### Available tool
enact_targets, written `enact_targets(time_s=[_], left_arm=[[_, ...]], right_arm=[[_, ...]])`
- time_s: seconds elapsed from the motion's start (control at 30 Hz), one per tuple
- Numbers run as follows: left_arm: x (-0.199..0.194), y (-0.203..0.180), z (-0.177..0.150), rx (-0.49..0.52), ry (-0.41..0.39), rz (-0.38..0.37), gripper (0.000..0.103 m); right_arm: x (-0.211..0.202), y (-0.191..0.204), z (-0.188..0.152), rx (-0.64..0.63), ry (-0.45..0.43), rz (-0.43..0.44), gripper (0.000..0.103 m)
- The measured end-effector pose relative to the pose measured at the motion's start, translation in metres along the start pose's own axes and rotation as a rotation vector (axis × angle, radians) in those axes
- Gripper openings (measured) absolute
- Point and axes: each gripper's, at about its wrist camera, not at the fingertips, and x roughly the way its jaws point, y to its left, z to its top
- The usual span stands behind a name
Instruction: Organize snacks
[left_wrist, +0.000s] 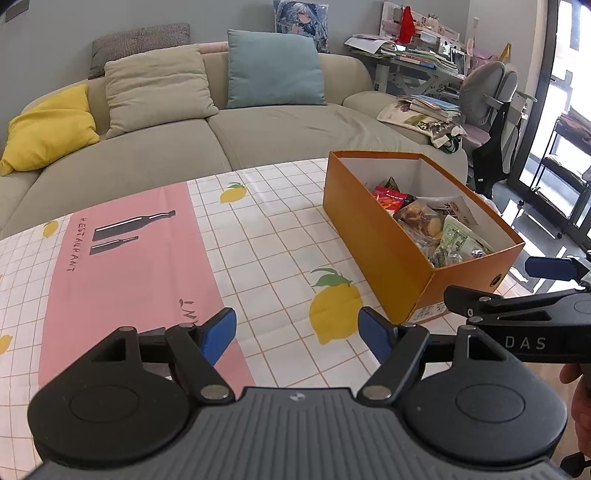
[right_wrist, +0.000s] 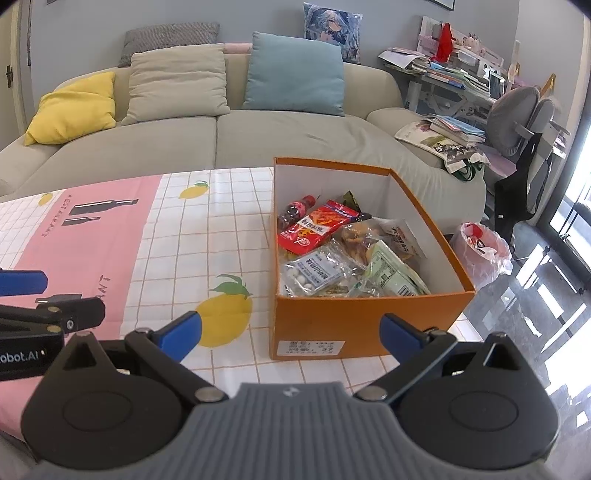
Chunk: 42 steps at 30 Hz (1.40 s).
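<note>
An orange cardboard box (right_wrist: 354, 317) stands on the table at the right and holds several snack packets: a red packet (right_wrist: 314, 225), a clear bag of white candies (right_wrist: 314, 273), a green-and-white packet (right_wrist: 391, 273) and a small dark bottle (right_wrist: 295, 210). The left wrist view shows the same orange box (left_wrist: 384, 243) to the right. My left gripper (left_wrist: 297, 336) is open over the lemon-print tablecloth, nothing between its blue fingers. My right gripper (right_wrist: 291, 332) is open too, just in front of the box's near wall, empty.
The table carries a checked cloth (right_wrist: 177, 258) with lemons and a pink panel. A beige sofa (right_wrist: 258, 140) with cushions runs behind it. A pink bin bag (right_wrist: 480, 251) sits on the floor right of the box. A cluttered desk and chair stand at the back right.
</note>
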Motion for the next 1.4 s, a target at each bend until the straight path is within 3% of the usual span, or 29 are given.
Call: enact_targets(time_s=[1.4], left_arm=[[-0.0009, 0.0035, -0.0013, -0.038, 0.025, 0.001, 0.088]], right_arm=[[-0.0059, 0.007, 0.0037, -0.032, -0.031, 0.006, 0.1]])
